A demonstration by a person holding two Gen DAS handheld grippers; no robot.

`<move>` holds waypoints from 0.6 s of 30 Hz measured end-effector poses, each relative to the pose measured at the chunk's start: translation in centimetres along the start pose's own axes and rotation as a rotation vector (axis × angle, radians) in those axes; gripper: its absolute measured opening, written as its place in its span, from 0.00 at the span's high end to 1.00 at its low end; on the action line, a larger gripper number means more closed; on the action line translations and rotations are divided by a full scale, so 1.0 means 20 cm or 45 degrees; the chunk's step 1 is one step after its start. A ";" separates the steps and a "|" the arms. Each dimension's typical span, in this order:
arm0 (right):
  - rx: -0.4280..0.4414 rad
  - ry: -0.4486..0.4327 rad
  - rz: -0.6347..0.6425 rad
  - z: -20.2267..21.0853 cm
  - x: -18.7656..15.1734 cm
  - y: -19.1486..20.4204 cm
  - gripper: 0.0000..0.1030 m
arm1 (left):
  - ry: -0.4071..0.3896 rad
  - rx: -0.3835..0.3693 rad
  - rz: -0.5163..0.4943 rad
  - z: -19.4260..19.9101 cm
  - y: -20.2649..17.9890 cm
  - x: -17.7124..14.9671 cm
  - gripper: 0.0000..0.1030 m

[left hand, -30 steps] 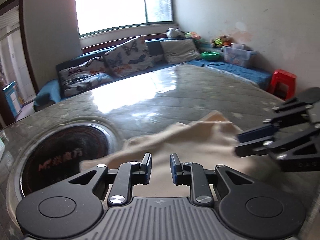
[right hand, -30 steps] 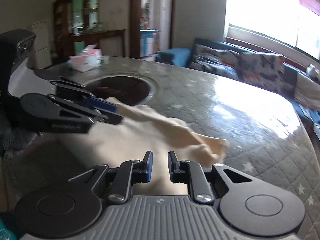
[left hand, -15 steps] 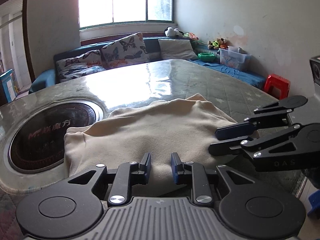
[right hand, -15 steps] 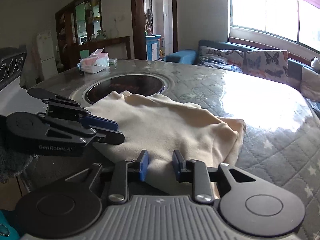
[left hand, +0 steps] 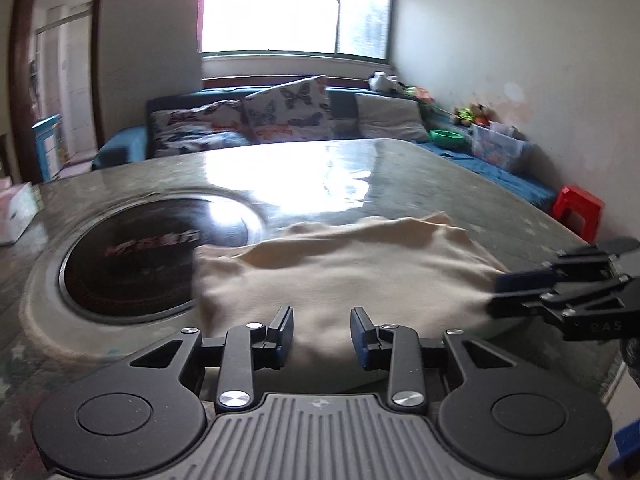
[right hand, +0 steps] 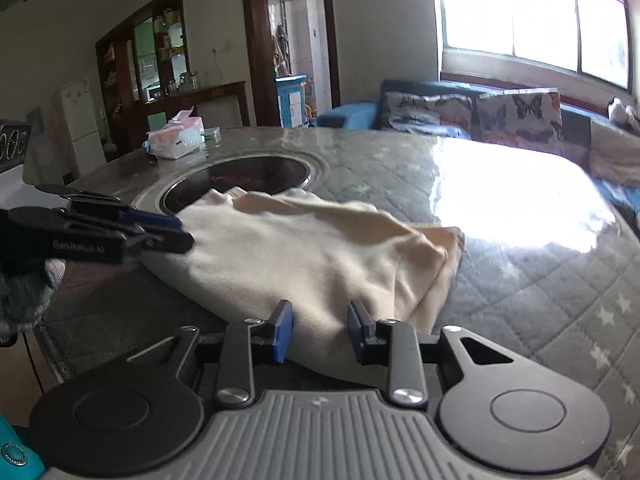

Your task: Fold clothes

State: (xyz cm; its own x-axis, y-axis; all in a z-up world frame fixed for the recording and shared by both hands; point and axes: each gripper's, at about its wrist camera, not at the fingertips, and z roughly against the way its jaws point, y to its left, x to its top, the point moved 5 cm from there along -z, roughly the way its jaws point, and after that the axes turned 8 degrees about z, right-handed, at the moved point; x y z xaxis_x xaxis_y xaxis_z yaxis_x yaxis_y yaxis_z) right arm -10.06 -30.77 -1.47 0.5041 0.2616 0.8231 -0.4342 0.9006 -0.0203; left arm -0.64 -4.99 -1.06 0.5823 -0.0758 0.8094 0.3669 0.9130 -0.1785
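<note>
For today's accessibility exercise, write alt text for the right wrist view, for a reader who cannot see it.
A cream garment lies loosely folded on a quilted grey table, partly over a round dark inset. The right gripper is open at its near edge; the left gripper reaches in from the left.

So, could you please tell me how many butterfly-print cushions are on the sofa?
2: one butterfly cushion stands upright near the sofa's middle, the other butterfly cushion leans lower to its left. More may be hidden beyond the table edge.
</note>
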 end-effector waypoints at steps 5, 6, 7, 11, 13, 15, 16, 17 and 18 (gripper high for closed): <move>0.001 0.018 0.013 0.00 0.03 0.01 0.71 | 0.020 -0.006 0.103 0.01 0.11 0.00 0.67; 0.003 0.016 0.014 0.00 0.04 0.01 0.71 | 0.018 -0.006 0.111 0.01 0.12 0.01 0.67; 0.004 0.013 0.016 0.00 0.05 0.01 0.71 | 0.016 -0.006 0.120 0.02 0.13 0.01 0.67; 0.006 0.039 0.004 -0.04 0.05 -0.01 0.70 | 0.028 -0.013 0.148 0.01 0.16 0.02 0.67; 0.006 0.056 0.001 -0.06 0.04 -0.02 0.70 | 0.030 -0.012 0.148 0.01 0.16 0.02 0.67; 0.008 0.053 -0.006 -0.05 0.06 -0.03 0.70 | 0.031 -0.012 0.143 0.01 0.16 0.04 0.67; -0.003 0.047 0.000 -0.05 0.08 -0.03 0.70 | 0.028 -0.012 0.139 0.00 0.16 0.05 0.67; -0.006 0.043 -0.006 -0.06 0.10 -0.04 0.70 | 0.024 -0.011 0.134 0.00 0.15 0.06 0.67; -0.009 0.039 -0.011 -0.06 0.11 -0.06 0.70 | 0.020 -0.011 0.130 -0.01 0.15 0.08 0.67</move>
State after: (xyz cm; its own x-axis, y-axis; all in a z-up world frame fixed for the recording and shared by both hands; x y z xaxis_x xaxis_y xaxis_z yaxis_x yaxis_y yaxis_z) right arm -7.48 -30.74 -0.35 0.5305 0.2640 0.8055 -0.4245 0.9053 -0.0172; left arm 1.45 -2.44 -0.44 0.6280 0.0112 0.7781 0.3113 0.9128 -0.2644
